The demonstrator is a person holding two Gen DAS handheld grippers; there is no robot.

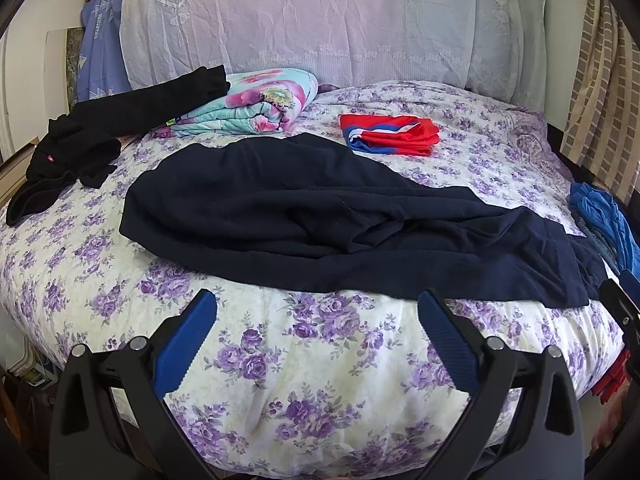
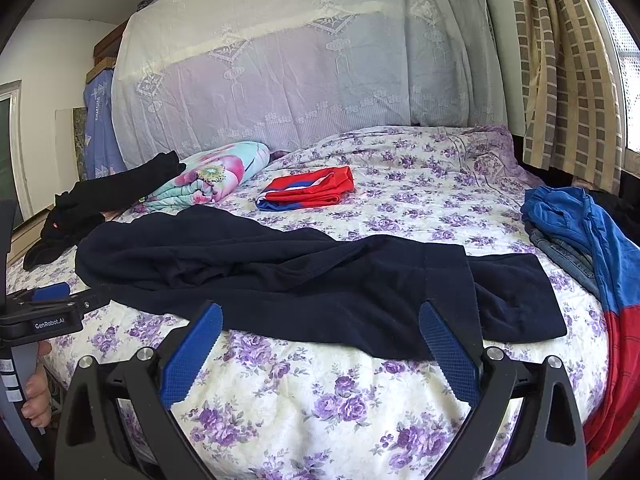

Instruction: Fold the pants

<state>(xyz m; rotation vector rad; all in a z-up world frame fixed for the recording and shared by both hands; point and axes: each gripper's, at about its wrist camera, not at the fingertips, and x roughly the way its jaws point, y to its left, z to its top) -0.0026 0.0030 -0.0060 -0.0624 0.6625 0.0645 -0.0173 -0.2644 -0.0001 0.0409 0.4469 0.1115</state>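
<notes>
Dark navy pants (image 1: 340,216) lie spread across the near half of the bed (image 1: 304,380), lengthwise from left to right, rumpled and not yet folded; what seems to be a hem end (image 2: 516,292) lies flat toward the right. The left hand-held gripper (image 1: 316,344) hovers just short of the near edge of the cloth with its blue pads (image 1: 186,344) spread wide and nothing between them. The right hand-held gripper (image 2: 320,354) is likewise spread and empty, its right pad (image 2: 448,348) overlapping the fabric edge in view, though contact cannot be confirmed.

The step in hand appears to be the approach before the first grasp. The next move likely calls for each gripper to close on the near edge, well apart, so the cloth can be smoothed or lifted over itself.

Deep wrinkles hide where the two legs separate, and the waistband cannot be made out against the dark cloth. A black garment (image 1: 80,136), a floral blanket (image 1: 256,108), a folded red and blue item (image 1: 390,134) and a blue pile (image 2: 568,220) lie around, the last cut off at the frame edge.
</notes>
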